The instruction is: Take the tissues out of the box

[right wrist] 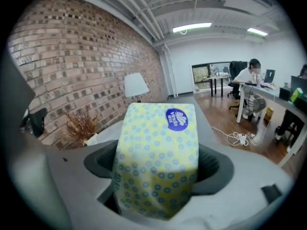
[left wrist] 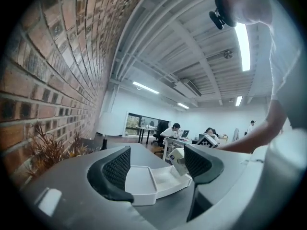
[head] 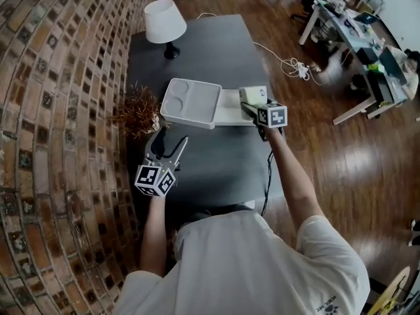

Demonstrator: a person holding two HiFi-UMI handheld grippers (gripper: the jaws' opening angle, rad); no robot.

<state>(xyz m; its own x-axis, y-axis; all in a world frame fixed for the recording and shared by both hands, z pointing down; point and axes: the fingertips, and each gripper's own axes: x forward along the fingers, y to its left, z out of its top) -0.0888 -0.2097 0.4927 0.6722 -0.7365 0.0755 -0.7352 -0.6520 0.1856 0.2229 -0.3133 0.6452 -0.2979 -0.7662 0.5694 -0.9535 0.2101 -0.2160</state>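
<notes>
A yellow tissue pack [right wrist: 158, 157] with blue dots and a blue round label fills the space between my right gripper's [right wrist: 158, 169] jaws, and both pads press its sides. In the head view the tissue pack [head: 252, 94] hangs at the right end of the open white box [head: 231, 113], with the right gripper [head: 252, 105] on it. The box's lid [head: 190, 102] lies flat open to the left. My left gripper [head: 169, 147] is open and holds nothing, nearer to me over the dark table [head: 216, 169]. Its view looks at the white box [left wrist: 144, 183] and the tissue pack [left wrist: 176, 158].
A white lamp [head: 164, 21] stands at the table's far end. A dried brown plant [head: 138, 112] sits by the brick wall [head: 59, 97] left of the box. A black cable [head: 269, 169] hangs off the table's right edge. Office desks with seated people [head: 367, 38] stand far right.
</notes>
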